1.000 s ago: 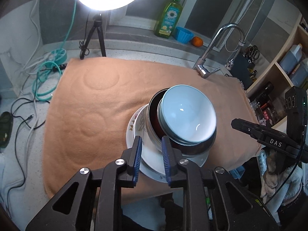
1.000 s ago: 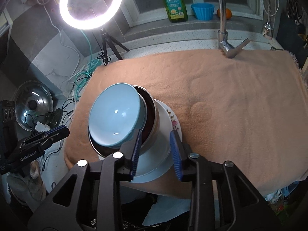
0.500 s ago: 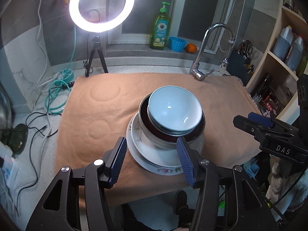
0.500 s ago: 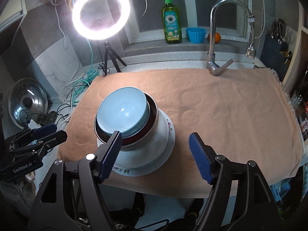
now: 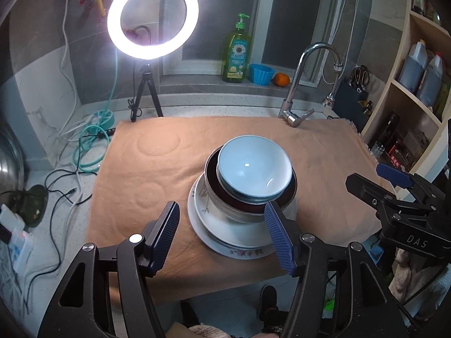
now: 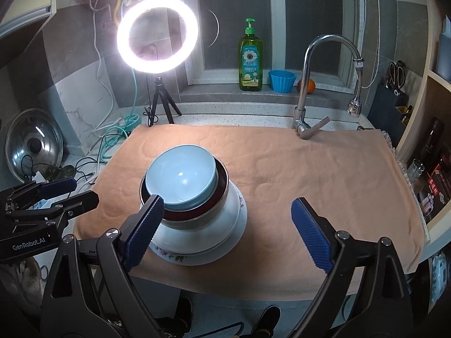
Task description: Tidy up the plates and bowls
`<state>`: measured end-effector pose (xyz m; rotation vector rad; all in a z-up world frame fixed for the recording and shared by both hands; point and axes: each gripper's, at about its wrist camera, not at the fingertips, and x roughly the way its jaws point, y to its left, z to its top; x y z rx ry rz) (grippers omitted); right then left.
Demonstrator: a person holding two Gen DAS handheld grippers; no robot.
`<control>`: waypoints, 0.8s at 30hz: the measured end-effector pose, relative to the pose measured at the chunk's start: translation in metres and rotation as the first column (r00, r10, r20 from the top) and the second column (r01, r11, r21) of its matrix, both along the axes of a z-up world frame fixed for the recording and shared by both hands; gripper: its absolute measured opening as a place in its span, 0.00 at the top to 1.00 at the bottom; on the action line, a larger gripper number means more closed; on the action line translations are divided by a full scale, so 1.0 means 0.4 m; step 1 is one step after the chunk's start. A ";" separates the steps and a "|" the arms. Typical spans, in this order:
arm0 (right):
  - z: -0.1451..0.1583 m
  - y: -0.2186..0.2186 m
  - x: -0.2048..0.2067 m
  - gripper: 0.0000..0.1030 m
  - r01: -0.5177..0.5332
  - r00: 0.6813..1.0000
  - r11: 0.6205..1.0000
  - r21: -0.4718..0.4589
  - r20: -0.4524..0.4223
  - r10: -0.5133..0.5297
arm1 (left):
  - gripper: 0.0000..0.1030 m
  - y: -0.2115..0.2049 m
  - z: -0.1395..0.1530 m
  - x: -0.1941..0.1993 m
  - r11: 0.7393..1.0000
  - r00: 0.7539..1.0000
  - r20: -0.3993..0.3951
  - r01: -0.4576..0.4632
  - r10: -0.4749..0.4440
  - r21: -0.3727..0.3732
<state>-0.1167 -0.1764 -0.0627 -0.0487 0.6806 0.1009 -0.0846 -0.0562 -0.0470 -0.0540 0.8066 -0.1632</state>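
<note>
While both tongs gape, stacked bowls (image 5: 255,181) sit ahead, seemingly untouched.

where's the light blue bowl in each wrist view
Left wrist: the light blue bowl sits right of centre, top of the stack, above the right pad.
Right wrist: the same bowl sits left of centre, above the left pad.
Shared landmark: the green soap bottle on the sill.

both tools, left (image 5: 222,235) and right (image 6: 225,232), just opening, empty.
</note>
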 end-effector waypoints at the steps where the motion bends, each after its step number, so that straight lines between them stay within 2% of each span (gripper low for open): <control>1: 0.000 0.000 0.001 0.09 0.001 1.000 1.000 0.000 0.001 -0.001 | 0.39 0.001 0.000 0.002 1.000 1.000 -0.002 0.000 0.000 -0.005; 24: 0.005 0.012 0.016 0.09 -0.015 1.000 1.000 -0.011 0.003 0.015 | 0.39 -0.004 0.003 0.014 1.000 1.000 -0.005 -0.007 0.007 -0.006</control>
